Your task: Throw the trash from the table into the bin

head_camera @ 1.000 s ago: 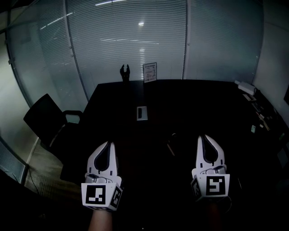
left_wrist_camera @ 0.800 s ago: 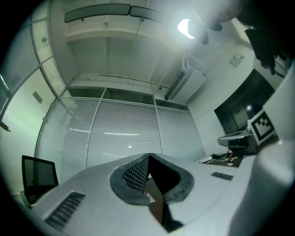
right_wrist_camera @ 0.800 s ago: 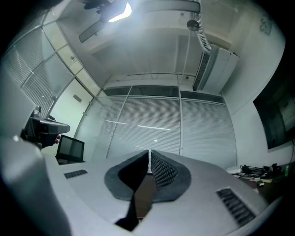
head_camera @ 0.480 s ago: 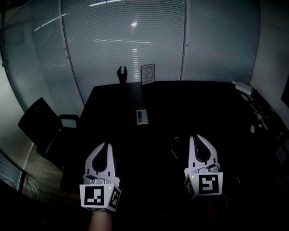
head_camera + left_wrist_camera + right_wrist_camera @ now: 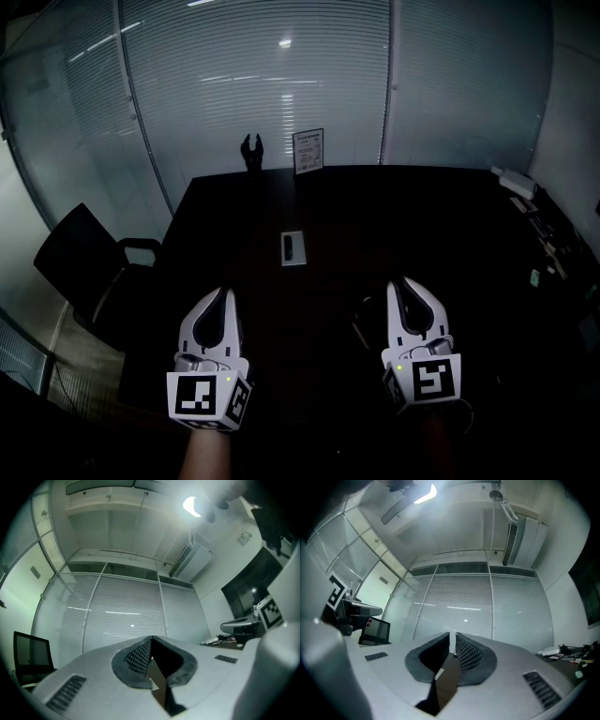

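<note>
Both grippers hover side by side over the near edge of a black conference table (image 5: 394,216), pointing toward its far end. The left gripper (image 5: 222,294) sits near left, its marker cube (image 5: 208,400) toward the camera and a bare forearm (image 5: 204,457) behind it. Its jaws are closed tip to tip, the ridged pads (image 5: 138,660) meet at the front, and nothing is between them. The right gripper (image 5: 405,283) sits near right, well apart from the left one. Its jaws are all but together, with only a thin slit between the pads (image 5: 469,656), and it holds nothing.

The tabletop is too dark to tell what on it is rubbish. The only thing that shows near the grippers is a faint looped shape (image 5: 360,317) lying on the table just left of the right gripper and not touching it.

Farther off, a small silver socket panel (image 5: 292,248) is set in the middle of the table. At the far edge stand a framed sign (image 5: 308,151) and, just to its left, a dark forked object (image 5: 251,153). Behind them runs a glass wall with closed blinds (image 5: 262,84). A black chair (image 5: 80,262) stands off the table's left side, turned away from it. Small white clutter (image 5: 514,180) lies at the far right corner
</note>
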`<state>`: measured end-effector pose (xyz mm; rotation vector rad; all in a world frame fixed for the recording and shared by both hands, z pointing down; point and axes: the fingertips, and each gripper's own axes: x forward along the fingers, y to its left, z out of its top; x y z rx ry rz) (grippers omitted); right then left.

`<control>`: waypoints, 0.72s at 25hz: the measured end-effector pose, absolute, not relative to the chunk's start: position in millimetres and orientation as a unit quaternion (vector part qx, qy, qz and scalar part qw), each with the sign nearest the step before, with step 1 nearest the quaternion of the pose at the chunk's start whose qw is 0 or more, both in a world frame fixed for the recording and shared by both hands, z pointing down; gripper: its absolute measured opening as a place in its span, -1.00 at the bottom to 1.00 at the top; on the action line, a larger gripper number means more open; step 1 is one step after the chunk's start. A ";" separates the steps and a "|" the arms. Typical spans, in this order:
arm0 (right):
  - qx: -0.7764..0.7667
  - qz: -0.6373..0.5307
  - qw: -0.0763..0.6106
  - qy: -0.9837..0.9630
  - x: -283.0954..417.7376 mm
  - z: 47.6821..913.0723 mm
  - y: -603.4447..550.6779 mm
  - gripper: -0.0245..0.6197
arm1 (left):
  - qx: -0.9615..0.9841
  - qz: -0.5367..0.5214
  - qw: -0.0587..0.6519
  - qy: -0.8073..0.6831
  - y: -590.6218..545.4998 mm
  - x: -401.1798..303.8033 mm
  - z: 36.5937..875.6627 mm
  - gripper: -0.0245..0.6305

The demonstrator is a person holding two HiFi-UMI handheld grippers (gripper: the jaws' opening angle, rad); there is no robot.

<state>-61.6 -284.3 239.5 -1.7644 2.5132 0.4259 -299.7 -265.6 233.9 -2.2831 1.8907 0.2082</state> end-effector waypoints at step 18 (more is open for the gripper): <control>-0.495 -0.127 -0.228 0.829 -64.6 502.3 -388.8 -0.37 | -0.735 0.040 0.057 0.674 -321.7 -317.8 276.6 -0.93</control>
